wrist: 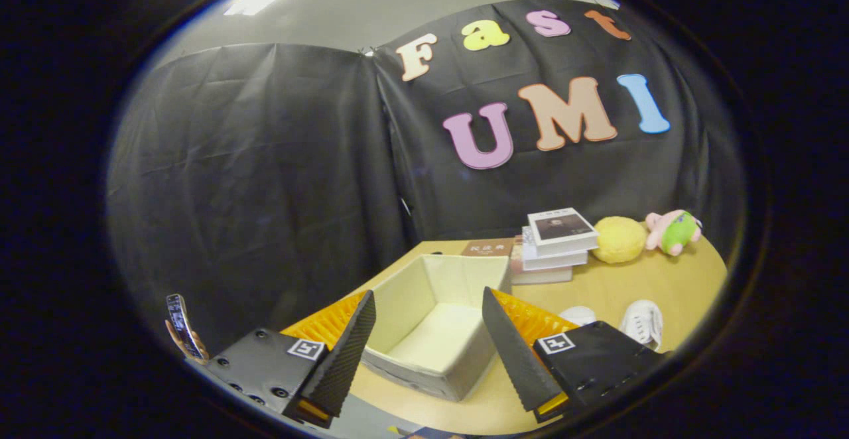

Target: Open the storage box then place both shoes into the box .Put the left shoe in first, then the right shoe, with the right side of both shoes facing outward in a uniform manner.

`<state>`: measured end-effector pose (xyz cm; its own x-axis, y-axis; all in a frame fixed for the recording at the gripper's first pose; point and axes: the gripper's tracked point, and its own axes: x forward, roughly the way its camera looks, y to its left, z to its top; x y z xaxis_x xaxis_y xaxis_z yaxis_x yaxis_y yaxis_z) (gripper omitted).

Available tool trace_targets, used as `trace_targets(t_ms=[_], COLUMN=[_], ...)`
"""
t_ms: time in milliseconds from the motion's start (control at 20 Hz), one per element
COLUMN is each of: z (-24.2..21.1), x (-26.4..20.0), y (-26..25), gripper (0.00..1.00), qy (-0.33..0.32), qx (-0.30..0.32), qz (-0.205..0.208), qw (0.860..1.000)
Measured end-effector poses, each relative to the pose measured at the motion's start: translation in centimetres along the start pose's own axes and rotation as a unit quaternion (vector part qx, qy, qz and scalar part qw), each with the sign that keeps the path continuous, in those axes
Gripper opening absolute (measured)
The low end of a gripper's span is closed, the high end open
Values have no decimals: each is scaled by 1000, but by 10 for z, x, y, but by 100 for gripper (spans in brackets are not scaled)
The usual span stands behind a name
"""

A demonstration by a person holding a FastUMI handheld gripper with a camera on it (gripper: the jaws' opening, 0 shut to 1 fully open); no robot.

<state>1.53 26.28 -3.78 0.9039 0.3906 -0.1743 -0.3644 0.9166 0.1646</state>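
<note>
wooden table (597,286) carries an open, empty box (434,323) just ahead of the wide-spread, empty gripper (428,353). white shoes (642,323) lie at three o'clock; light, soft, best pinched at the heel collar.

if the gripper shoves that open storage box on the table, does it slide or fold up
The storage box looks like soft fabric, so its walls would probably buckle inward. It sits open and empty, likely light enough to slide on the smooth table. The gripper hangs open, fingers apart before it.
</note>
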Motion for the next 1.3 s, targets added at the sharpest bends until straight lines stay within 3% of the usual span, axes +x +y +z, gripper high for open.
trace_targets(t_ms=[200,500,850,1100,1300], z=[-25,-71,-139,-154,-166], x=[-10,-9,-7,2,18], y=[-65,-129,-188,-204,-207], gripper=[99,99,98,80,66], qy=[35,86,170,190,210], qx=[-6,15,26,5,10], qz=[-69,-137,-206,-232,-226], qw=[997,987,963,954,951])
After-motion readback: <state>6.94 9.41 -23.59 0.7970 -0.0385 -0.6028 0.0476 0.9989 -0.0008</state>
